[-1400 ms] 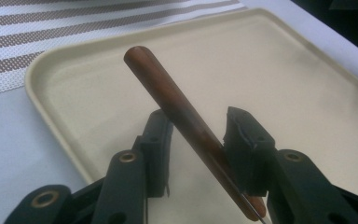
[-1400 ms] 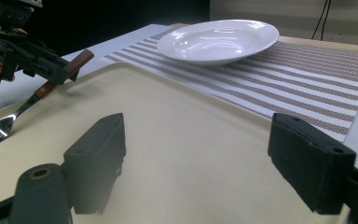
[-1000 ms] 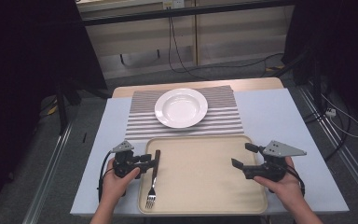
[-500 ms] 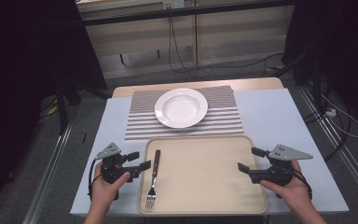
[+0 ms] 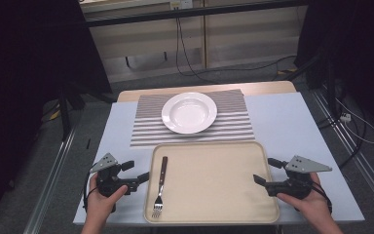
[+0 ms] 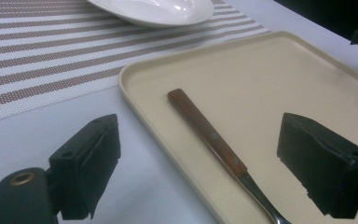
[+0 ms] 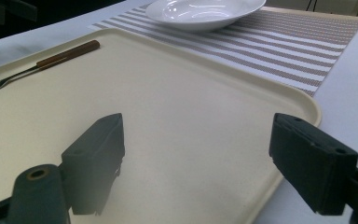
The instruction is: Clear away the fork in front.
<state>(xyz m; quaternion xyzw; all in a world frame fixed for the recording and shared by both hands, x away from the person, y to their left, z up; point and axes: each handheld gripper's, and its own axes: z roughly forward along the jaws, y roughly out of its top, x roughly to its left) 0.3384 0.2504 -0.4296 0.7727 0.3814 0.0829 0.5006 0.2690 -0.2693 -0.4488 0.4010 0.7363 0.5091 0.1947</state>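
Note:
A fork (image 5: 159,187) with a brown wooden handle lies lengthwise on the left part of a beige tray (image 5: 214,144), tines toward the near edge. My left gripper (image 5: 137,170) sits just left of the tray's left rim, pointing at the fork. Its jaws have just been opening and stand wide. In the left gripper view the fork handle (image 6: 205,130) lies on the tray (image 6: 270,84) ahead of the left gripper (image 6: 203,126), untouched by the pads. My right gripper (image 5: 264,169) is open over the tray's right edge, and the right gripper (image 7: 200,126) frames bare tray (image 7: 168,93).
A white plate (image 5: 189,112) rests on a striped placemat (image 5: 146,129) beyond the tray, on a pale blue table (image 5: 292,122). The plate (image 6: 154,7) and the plate (image 7: 205,11) also top the gripper views. Floor rails and cables flank the table.
My left gripper has let go of the fork handle, opened its jaws and drawn back left off the tray. The fork stays put. My right gripper has slid slightly right.

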